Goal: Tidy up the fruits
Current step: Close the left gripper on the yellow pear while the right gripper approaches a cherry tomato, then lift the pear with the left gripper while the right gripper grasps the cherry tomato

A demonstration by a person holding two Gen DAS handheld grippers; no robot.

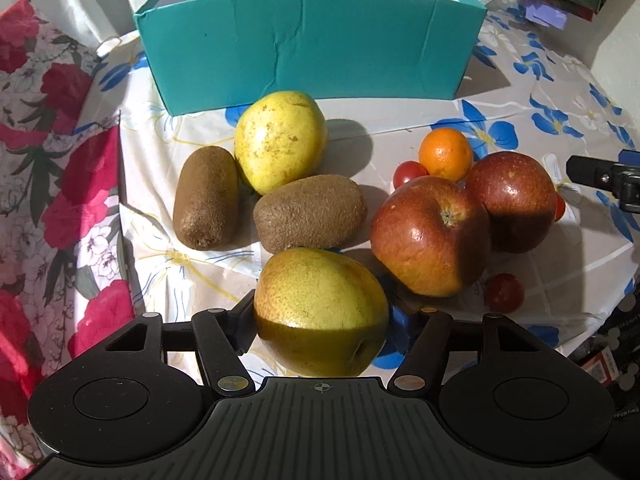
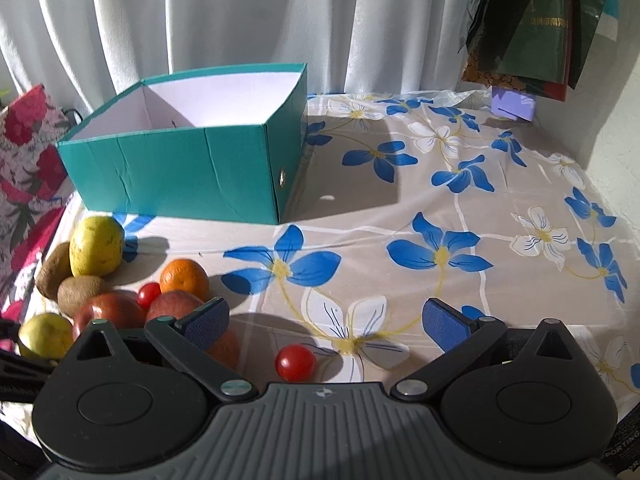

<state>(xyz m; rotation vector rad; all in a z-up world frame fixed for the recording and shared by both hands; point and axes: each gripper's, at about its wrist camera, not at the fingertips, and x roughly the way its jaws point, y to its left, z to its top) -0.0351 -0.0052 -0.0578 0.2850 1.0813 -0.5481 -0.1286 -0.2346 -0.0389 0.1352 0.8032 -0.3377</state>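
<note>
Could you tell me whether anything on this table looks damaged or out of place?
The teal box has a creased, dented front wall, with a jagged wrinkle running down its middle. One cherry tomato sits apart from the fruit cluster, alone on the tablecloth before the open right gripper.

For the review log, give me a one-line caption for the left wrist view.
Left gripper fingers straddle a yellow-green pear on the floral tablecloth, with kiwis, apples and a teal box beyond.

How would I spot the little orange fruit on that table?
Start at the teal cardboard box on the flowered tablecloth. In front of it, right of the kiwis, two red apples sit; the small round orange fruit rests behind them, the only orange-coloured one.
</note>
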